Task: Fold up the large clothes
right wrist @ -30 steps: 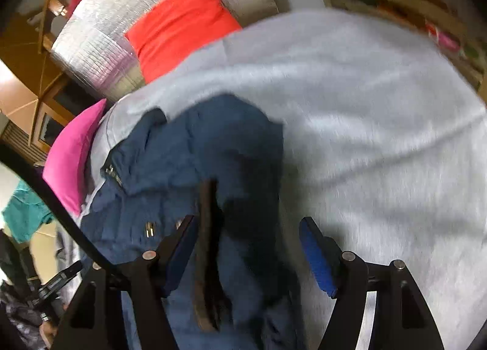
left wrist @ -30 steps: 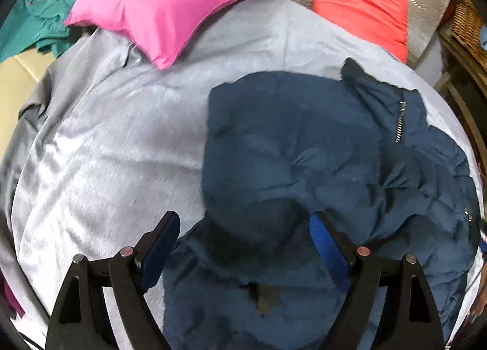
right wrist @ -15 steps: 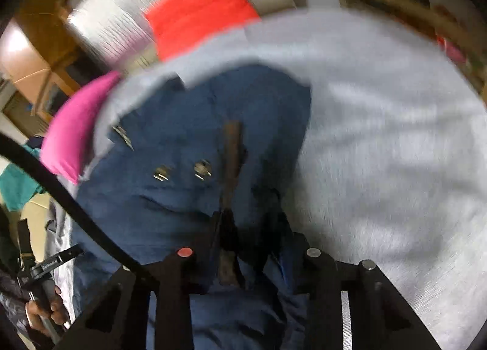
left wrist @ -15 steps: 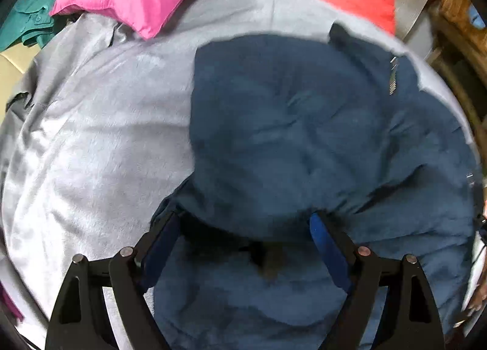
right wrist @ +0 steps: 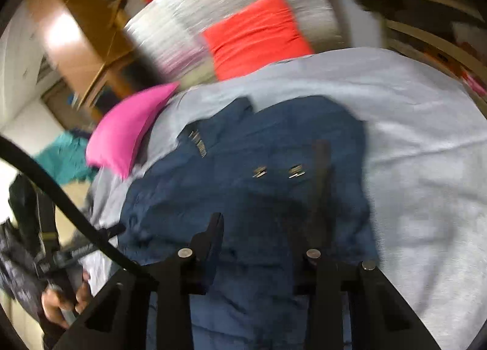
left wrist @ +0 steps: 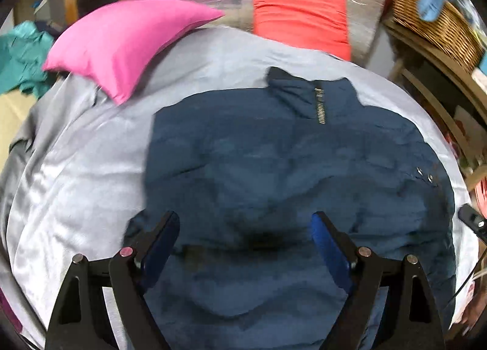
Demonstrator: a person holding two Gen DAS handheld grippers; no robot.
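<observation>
Jacket place: the navy jacket (left wrist: 292, 173) lies spread on the grey bedspread (left wrist: 79, 173), collar and zip toward 12 o'clock, hem toward 6 o'clock under both tools
Long axis: runs 12 to 6 in the left wrist view
Left gripper (left wrist: 245, 234): blue pads wide apart, nothing between them, poised over the hem
Right gripper (right wrist: 261, 240): jaws narrowed with jacket cloth bunched between them; a firm clamp I judge likely, but blur leaves it uncertain
Nearer hand: both sit at the hem; the collar lies farthest off, at 12 o'clock
Bystanders: pink pillow (left wrist: 121, 42) at 10 o'clock, red cushion (left wrist: 301, 18) at 12 o'clock
</observation>
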